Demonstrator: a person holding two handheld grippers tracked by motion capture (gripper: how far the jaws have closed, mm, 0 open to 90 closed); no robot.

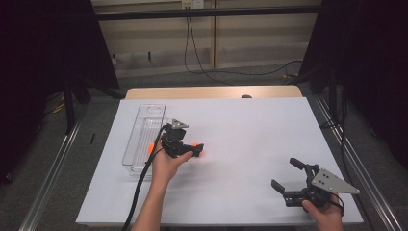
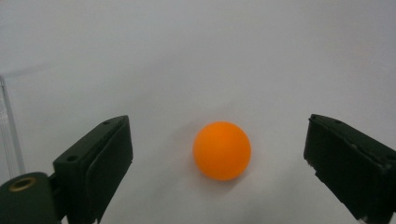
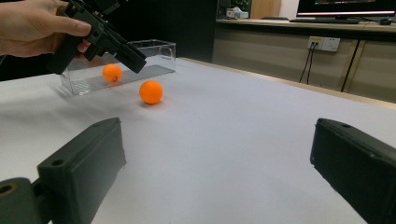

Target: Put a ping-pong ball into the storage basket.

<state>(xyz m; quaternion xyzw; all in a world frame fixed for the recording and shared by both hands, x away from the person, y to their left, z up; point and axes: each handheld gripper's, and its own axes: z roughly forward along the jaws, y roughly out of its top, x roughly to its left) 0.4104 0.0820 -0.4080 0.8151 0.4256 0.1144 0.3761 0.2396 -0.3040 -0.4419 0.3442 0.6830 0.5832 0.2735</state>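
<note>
Both tongs stand spread. On the left tongs (image 2: 217, 154) the two black jaws are wide apart, and an orange ball (image 2: 222, 150) lies between them on the white desk (image 1: 250, 139), touching neither jaw. Seen from the high view, the left tongs (image 1: 195, 150) point to the right across the desk, and the ball (image 1: 200, 149) sits at their tip, mostly covered by them. The left hand (image 1: 166, 163) holds them from below.

Just beside that hand, on its left, a long clear plastic box (image 1: 144, 137) lies on the desk, open on top. A second orange ball (image 3: 112, 73) rests inside it at the near end; in the high view it shows as a small orange spot (image 1: 151, 147) behind the black cable (image 1: 139, 187) that trails from the left tongs. The free ball (image 3: 151, 91) lies outside the box, near its wall but not touching.

The right tongs (image 1: 287, 175) are low at the right corner of the desk, held by the right hand (image 1: 325, 211), well apart from ball and box. Their jaws are also spread and nothing is between them (image 3: 215, 172). The desk between the two tongs is plain white sheet, so nothing stands between the ball and the open box except the left tongs themselves.
</note>
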